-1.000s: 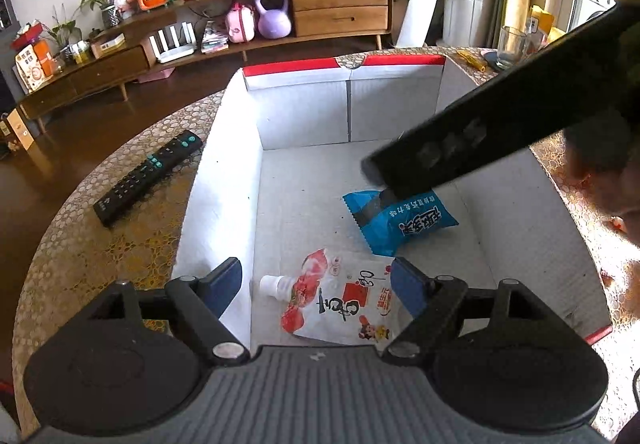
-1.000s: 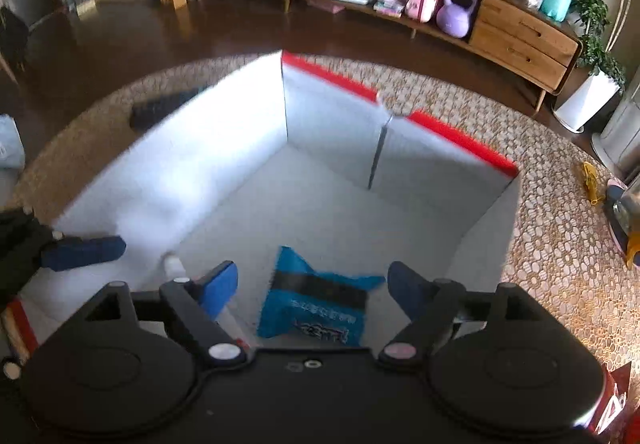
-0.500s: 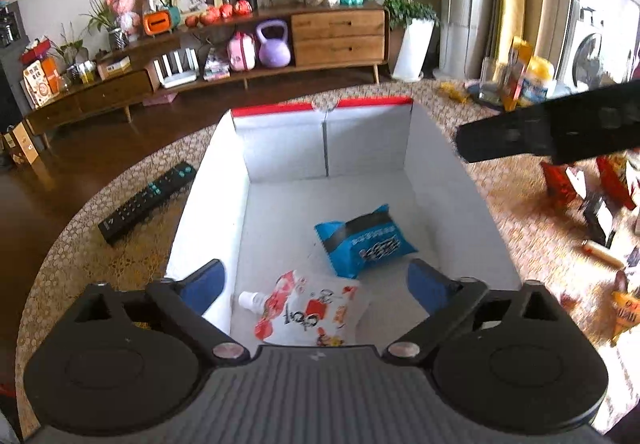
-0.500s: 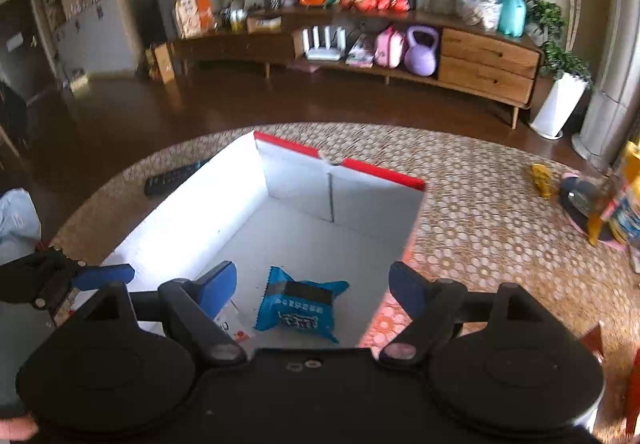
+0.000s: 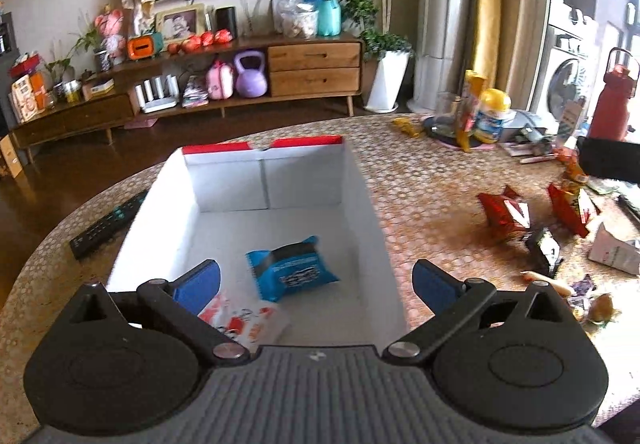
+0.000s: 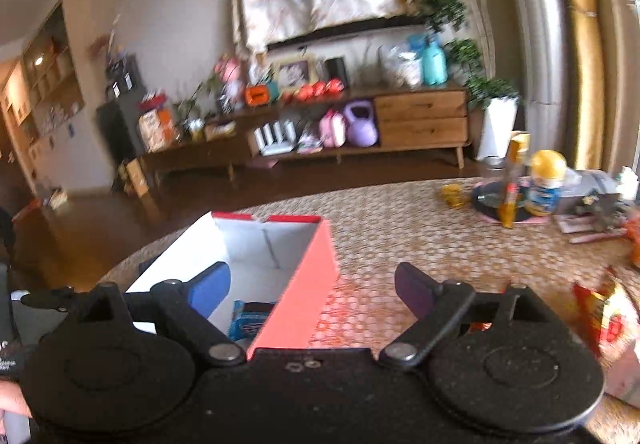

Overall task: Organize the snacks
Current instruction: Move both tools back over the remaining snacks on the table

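- snacks first: a white and red pouch (image 5: 244,318) lies on the floor of the open box (image 5: 364,212), at about 7 o'clock in the left wrist view, partly behind the left finger of the left gripper (image 5: 316,282).
- just past it, toward 12 o'clock, a blue packet (image 5: 294,268) lies on the box floor, apart from both walls; half a second ago it sat in the same place, and a second ago a dark finger of the other gripper stood right over it.
- left gripper jaws stand wide apart with nothing between the pads; they are wider than a second ago, and the view now takes in more of the table (image 5: 420,180).
- right gripper (image 6: 312,286) jaws are opening, nothing between them; its view has swung from straight into the box to over the box's red right wall.
- at 3 o'clock in the left view, red packets (image 5: 506,210) lie on the table, well apart from the box.
- at 9 o'clock, a remote (image 5: 106,224) lies just beside the box.
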`<state>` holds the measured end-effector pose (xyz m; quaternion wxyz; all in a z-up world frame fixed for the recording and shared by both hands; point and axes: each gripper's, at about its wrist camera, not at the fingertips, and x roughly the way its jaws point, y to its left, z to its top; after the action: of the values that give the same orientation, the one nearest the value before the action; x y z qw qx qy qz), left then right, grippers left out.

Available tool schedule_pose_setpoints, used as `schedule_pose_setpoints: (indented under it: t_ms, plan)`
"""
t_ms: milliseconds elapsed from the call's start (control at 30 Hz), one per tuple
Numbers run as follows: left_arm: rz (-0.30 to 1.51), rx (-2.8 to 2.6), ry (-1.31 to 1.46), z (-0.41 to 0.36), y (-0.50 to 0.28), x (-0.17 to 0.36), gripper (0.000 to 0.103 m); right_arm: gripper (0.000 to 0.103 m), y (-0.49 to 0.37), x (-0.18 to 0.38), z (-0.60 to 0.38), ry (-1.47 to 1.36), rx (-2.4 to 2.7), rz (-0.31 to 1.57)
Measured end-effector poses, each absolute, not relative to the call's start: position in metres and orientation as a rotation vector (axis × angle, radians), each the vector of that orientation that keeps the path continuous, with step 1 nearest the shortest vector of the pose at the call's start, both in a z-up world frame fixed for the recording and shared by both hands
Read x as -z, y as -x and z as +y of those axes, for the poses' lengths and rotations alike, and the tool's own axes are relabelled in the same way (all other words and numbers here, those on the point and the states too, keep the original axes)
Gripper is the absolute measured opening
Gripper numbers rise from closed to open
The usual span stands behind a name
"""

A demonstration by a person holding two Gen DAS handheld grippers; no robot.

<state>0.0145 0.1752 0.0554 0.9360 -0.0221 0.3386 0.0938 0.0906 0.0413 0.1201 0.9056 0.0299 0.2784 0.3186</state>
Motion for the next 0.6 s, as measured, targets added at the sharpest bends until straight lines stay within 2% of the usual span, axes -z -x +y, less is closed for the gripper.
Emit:
schedule_pose_setpoints:
  t_ms: [33,67,600]
  plan:
    - [0.689,-0.183,0.045,0.171,-0.015,-0.056,0.103,0.1,-0.087,-0.119,0.033,-0.076,-0.642,0.565]
    - [0.686,-0.175,0.043,0.166,-0.016,-0.057,0.103,0.101,-0.085,-0.117,0.025,-0.092,-0.624,0.557]
    - [0.637,-0.033,0.005,0.088,-0.026,-0.055,0.103,0.103,-0.055,-0.072,-0.083,-0.173,-0.373,0.553]
